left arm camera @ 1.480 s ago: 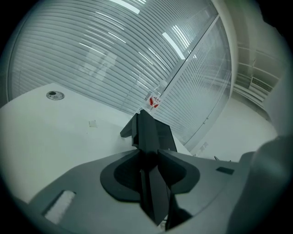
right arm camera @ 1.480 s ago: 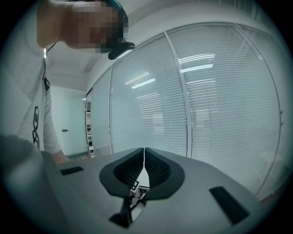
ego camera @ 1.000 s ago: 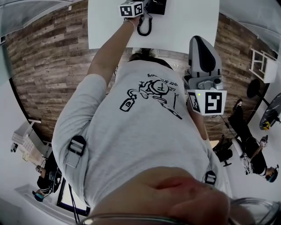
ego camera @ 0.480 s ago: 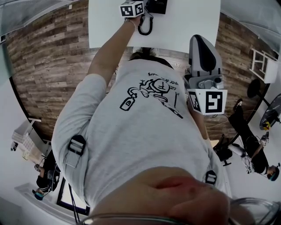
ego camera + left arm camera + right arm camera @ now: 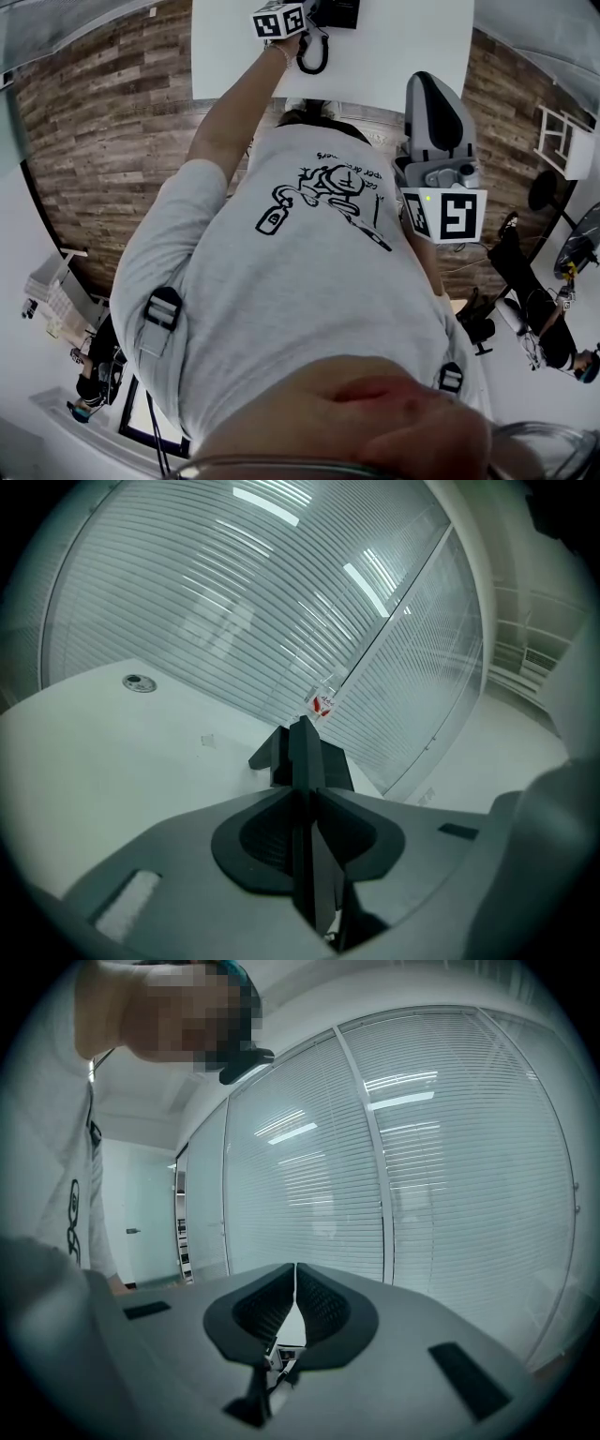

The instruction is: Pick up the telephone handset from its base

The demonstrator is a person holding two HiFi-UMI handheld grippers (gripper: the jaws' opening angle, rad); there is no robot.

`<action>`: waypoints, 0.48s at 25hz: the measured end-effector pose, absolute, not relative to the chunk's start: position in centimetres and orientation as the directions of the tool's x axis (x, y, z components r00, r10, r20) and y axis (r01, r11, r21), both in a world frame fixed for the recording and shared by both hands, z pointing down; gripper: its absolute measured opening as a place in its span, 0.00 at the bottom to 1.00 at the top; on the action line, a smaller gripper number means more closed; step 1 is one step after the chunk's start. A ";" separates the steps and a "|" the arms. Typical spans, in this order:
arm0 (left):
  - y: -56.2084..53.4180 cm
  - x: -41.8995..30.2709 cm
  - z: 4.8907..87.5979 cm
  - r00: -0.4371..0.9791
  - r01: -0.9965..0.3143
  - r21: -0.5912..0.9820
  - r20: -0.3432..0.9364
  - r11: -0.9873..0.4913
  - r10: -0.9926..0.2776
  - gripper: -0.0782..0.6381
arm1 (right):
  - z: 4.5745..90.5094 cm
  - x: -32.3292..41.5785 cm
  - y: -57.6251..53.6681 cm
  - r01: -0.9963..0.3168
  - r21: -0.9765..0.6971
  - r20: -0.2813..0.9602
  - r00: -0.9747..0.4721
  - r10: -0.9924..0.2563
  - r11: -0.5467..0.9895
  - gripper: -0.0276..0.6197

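Note:
In the head view my left arm reaches out to the black telephone [image 5: 334,11] at the far edge of the white table [image 5: 403,47], its coiled cord [image 5: 312,52] hanging beside my left gripper [image 5: 281,19]. In the left gripper view a thin black slab, the handset [image 5: 302,742] seen edge-on, stands between the jaws of my left gripper [image 5: 304,794]. Those jaws have just been closing and now lie against both its sides. The black base [image 5: 272,754] shows behind it. My right gripper [image 5: 439,183] is held beside my body, shut and empty, its tips [image 5: 295,1274] meeting.
A round grommet [image 5: 139,682] sits in the tabletop at far left. Glass walls with blinds [image 5: 281,602] rise behind the table. On the wooden floor [image 5: 103,141] are office chairs [image 5: 530,309] at right and a white shelf [image 5: 561,139].
In the head view the left gripper's marker cube has shifted very slightly at the phone. The right gripper has stayed where it was.

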State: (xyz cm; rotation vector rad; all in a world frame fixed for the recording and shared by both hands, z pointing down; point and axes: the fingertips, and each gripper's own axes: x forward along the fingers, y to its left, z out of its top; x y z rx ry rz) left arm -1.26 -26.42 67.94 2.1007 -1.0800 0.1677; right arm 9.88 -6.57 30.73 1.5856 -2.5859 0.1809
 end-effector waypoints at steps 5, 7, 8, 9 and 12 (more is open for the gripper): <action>-26.3 -1.9 68.1 0.640 -0.736 0.574 0.414 -0.359 -0.648 0.21 | 30.8 9.5 -6.6 -0.889 -0.051 0.147 -0.458 -0.877 0.455 0.05; -26.3 -1.9 68.4 0.639 -0.735 0.578 0.414 -0.355 -0.648 0.21 | 30.8 9.5 -6.5 -0.888 -0.052 0.147 -0.459 -0.876 0.456 0.05; -26.4 -1.9 68.5 0.639 -0.735 0.578 0.416 -0.355 -0.647 0.21 | 30.8 9.5 -6.4 -0.888 -0.052 0.147 -0.458 -0.876 0.456 0.05; -26.5 -1.7 68.6 0.641 -0.736 0.574 0.419 -0.359 -0.643 0.22 | 30.7 9.6 -6.3 -0.889 -0.052 0.147 -0.458 -0.877 0.456 0.05; -26.9 -1.2 68.8 0.645 -0.745 0.543 0.438 -0.387 -0.627 0.24 | 30.8 9.8 -6.3 -0.890 -0.052 0.149 -0.455 -0.878 0.453 0.05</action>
